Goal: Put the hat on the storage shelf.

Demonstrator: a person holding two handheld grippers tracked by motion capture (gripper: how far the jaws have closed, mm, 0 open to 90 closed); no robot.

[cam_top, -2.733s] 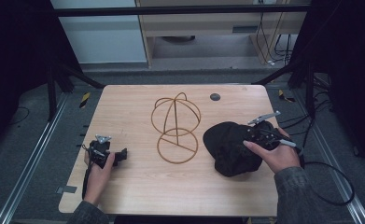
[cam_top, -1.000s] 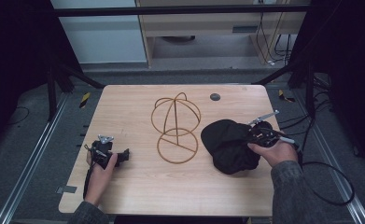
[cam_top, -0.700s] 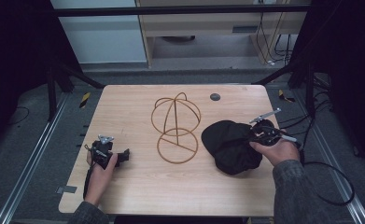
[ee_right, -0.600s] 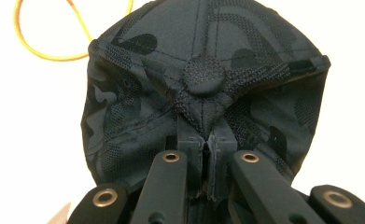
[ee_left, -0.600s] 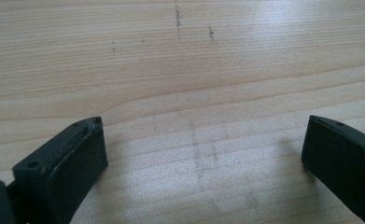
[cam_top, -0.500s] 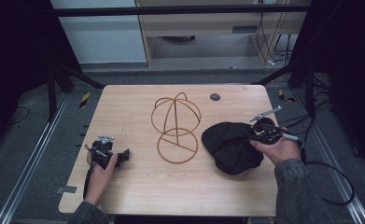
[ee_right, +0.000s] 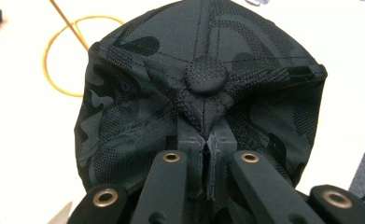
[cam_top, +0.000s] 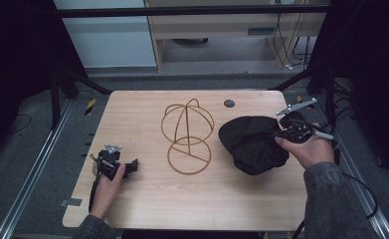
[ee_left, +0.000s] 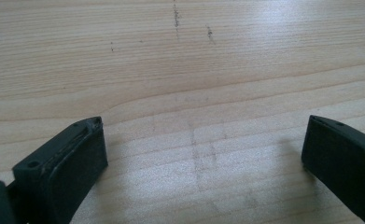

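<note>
Black cap [ee_right: 194, 93], seemingly unlabelled, pinched by right hand-held gripper [ee_right: 208, 140]; left hand-held gripper [ee_left: 203, 149] gapes wide over table [ee_left: 217, 56].

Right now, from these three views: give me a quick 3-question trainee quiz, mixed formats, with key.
1. True or false: the right gripper is shut on the black cap.
2. The left gripper is: A) open over bare table B) shut on the wire stand C) holding the cap.
3. Fill in: the wire stand sits ___ the two grippers.

Key: 1 true. 2 A. 3 between.
</note>
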